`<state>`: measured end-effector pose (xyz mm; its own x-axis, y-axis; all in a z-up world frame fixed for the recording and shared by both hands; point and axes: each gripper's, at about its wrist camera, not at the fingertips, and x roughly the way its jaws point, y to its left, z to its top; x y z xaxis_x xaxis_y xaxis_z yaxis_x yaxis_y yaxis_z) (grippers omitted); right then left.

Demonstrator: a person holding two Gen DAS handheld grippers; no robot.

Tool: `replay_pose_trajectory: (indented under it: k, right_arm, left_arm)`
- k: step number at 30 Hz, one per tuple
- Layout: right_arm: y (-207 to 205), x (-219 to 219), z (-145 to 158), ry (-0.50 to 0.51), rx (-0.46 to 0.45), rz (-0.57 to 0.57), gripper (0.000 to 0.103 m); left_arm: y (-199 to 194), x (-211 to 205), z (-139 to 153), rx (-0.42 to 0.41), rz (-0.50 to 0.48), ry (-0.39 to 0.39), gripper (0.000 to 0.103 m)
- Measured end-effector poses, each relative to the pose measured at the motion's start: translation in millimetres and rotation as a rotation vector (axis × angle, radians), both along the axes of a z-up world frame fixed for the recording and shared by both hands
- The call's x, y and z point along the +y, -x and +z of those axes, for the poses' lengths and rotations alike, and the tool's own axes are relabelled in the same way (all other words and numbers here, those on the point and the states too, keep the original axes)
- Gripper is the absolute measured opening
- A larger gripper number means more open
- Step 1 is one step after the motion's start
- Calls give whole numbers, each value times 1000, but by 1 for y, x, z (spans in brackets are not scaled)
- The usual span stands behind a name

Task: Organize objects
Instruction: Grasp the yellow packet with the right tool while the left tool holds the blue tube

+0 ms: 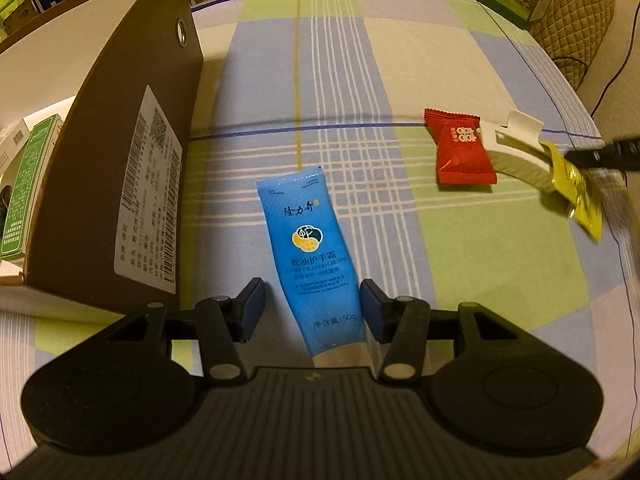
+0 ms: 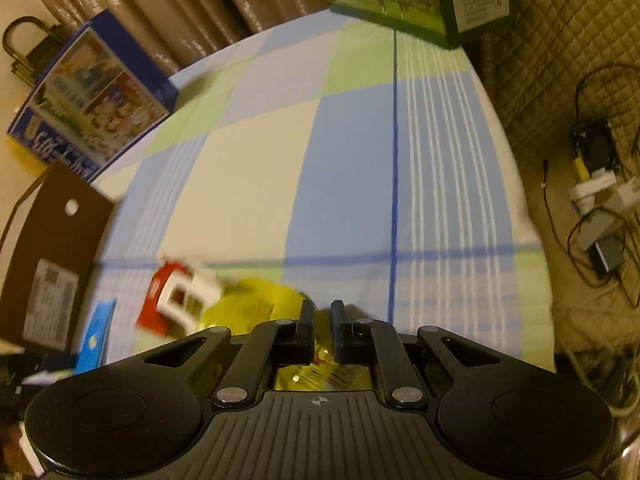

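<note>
Both views are dim and warm-toned, with a yellowish indoor cast and dark vignetted corners from the fisheye, which bows the checked cloth [image 1: 400, 80] toward the rim. The left wrist view is sharp at centre; the brown box [image 1: 132, 140] throws a soft shadow toward 3 o'clock. The right wrist view is motion-smeared, worst at 8 o'clock.
</note>
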<state>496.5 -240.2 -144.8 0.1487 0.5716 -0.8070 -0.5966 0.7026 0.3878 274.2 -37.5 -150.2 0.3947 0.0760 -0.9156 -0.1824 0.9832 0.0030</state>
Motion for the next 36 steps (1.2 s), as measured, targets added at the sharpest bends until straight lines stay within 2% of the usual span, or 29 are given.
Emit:
replay_pose_trajectory:
  k: [6,9,10,12,13,14,15,17,23,28,30,32,36]
  right_arm:
    - [53,-17,1,-18,-1,17,7]
    - [75,-21,6,10,-41,-19,9]
    - [81,-22,8,18,-59,-27,13]
    - [93,-21,15,9,-105,-14,35]
    - [98,-21,20,-7,-126,0,65]
    - [102,-20,23,-22,-131,17,89]
    - [103,-18,25,-33,-129,32,93]
    - [107,-11,25,-42,-128,52,93]
    - [113,15,8,36,-181,114,93]
    - [116,34,-6,121,-247,119,92]
    - [117,37,-8,143,-279,107,86]
    - [120,37,-7,163,-315,87,74]
    - [122,39,-6,187,-334,80,71]
  left_arm:
    - [2,0,0,-4,-17,0,48]
    - [3,0,0,-5,-25,0,48]
    - [3,0,0,-5,-27,1,48]
    - [3,1,0,-5,-30,1,48]
    - [3,1,0,-5,-31,1,48]
    - [3,1,0,-5,-32,1,48]
    - [3,1,0,-5,-33,1,48]
    - [3,1,0,-7,-34,1,48]
    - [4,2,0,-10,-39,3,48]
    - [4,3,-1,-10,-41,3,49]
    - [4,3,0,-10,-42,3,49]
    - [4,3,0,-10,-42,3,49]
    - [3,3,0,-6,-45,3,49]
